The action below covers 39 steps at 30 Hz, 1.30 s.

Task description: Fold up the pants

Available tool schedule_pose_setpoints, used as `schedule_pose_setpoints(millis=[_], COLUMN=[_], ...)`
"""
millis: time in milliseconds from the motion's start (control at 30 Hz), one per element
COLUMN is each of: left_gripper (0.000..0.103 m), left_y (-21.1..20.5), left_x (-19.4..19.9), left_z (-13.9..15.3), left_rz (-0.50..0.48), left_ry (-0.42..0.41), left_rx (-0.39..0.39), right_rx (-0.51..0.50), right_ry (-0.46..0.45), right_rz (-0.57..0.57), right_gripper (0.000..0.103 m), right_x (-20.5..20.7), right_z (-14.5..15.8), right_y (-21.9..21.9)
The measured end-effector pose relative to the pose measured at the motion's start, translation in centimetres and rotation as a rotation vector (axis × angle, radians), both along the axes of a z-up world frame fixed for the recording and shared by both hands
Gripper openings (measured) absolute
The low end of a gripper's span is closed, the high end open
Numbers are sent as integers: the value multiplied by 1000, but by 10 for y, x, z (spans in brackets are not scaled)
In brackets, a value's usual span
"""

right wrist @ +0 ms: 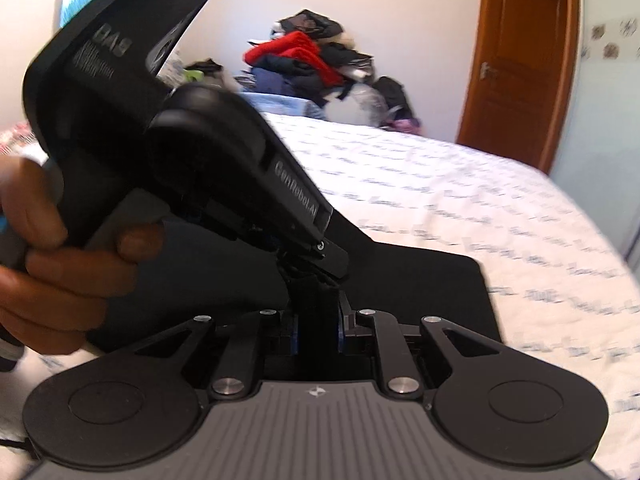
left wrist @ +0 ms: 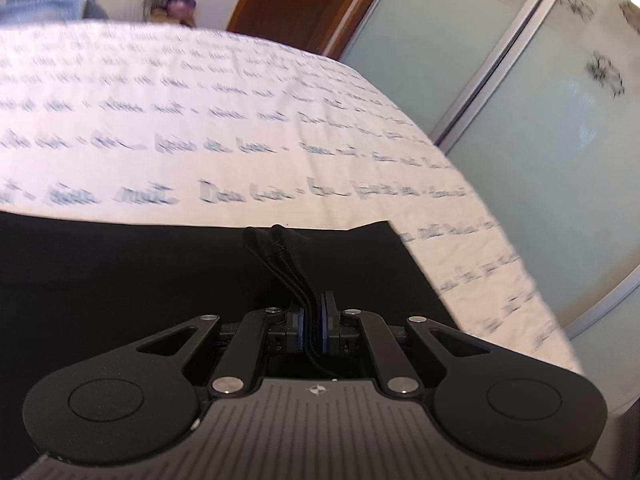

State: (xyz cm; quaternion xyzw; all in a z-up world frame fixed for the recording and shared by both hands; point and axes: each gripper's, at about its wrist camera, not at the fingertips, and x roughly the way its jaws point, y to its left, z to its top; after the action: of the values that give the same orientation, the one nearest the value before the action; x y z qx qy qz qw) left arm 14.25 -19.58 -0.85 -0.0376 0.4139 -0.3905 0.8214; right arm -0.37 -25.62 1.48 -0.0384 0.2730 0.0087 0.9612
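Note:
Black pants point(left wrist: 120, 272) lie flat on a bed with a white printed sheet point(left wrist: 200, 120). My left gripper point(left wrist: 313, 316) is shut on a bunched edge of the pants, a thick fold of black fabric rising between its blue pads. In the right wrist view the pants point(right wrist: 420, 284) spread across the sheet point(right wrist: 460, 200). My right gripper point(right wrist: 318, 320) is shut on the same bunch of black fabric. The left gripper's body point(right wrist: 192, 152), held by a hand point(right wrist: 48, 248), sits just above and ahead of the right one, its tip point(right wrist: 320, 264) on the same fabric.
The bed's right edge point(left wrist: 500, 240) runs beside frosted sliding wardrobe doors point(left wrist: 540, 100). A brown wooden door point(right wrist: 516, 60) stands at the far wall. A pile of clothes point(right wrist: 316, 64) lies beyond the bed's far end.

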Motion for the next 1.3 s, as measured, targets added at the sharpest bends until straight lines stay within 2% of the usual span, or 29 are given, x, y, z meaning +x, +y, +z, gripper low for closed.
schedule_pose_setpoints(millis=[100,300,467,800,1300], left_gripper=[11,11,11,11,12], left_y=[16,47,70,107,129], left_x=[1,-2,5,18,14], left_z=[2,5,-1,-4,-8], left_rz=[11,40,75,151,177], left_ry=[-38,-109,-85,-99,-122], left_rx=[35,56,59,84,114], right_rx=[52,66,83,93,86], right_ry=[-1,9,22,45,82], right_rz=[40,114,159,250,311], right_gripper=[16,16,17,17,17], right_x=[2,6,9,14,43], right_z=[2,3,4,4,3], right_y=[7,29,29,48,59])
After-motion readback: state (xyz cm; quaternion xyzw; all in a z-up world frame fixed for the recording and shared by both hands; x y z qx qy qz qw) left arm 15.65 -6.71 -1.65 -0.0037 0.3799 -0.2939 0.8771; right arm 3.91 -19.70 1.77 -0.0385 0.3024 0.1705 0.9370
